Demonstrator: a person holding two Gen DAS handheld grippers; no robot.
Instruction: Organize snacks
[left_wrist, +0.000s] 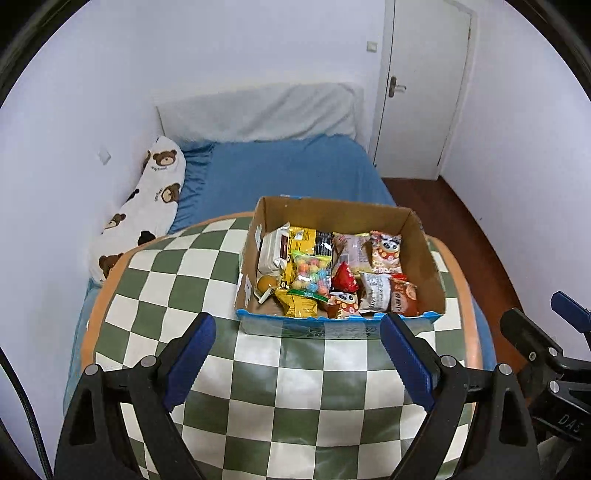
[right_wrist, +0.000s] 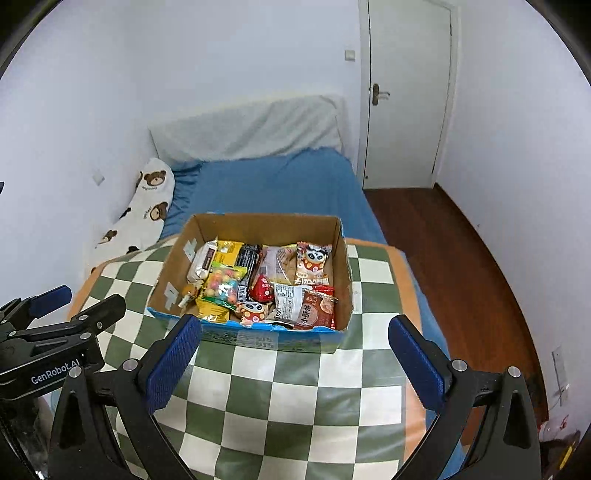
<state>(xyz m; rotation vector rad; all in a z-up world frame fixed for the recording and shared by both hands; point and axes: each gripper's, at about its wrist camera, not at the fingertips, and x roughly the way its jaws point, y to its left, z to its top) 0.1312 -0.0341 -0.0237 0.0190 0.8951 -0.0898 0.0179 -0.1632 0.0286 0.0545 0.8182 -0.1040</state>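
Note:
An open cardboard box (left_wrist: 334, 210) stands on a green-and-white checkered cloth (left_wrist: 295, 387), filled with several snack packets: a bag of coloured candy balls (left_wrist: 310, 275), a red pouch (left_wrist: 344, 278), panda-print packets (left_wrist: 386, 251), and a yellow bag (left_wrist: 301, 304). The box also shows in the right wrist view (right_wrist: 266, 223). My left gripper (left_wrist: 298, 325) is open and empty, just short of the box's near wall. My right gripper (right_wrist: 295, 328) is open and empty, also at the near wall. The right gripper shows at the left view's edge (left_wrist: 546, 339).
The cloth covers a low surface over a blue bed (left_wrist: 288, 170). A bear-print pillow (left_wrist: 147, 206) lies at left by the wall. A white door (left_wrist: 421, 88) and wooden floor (right_wrist: 461, 258) are at right.

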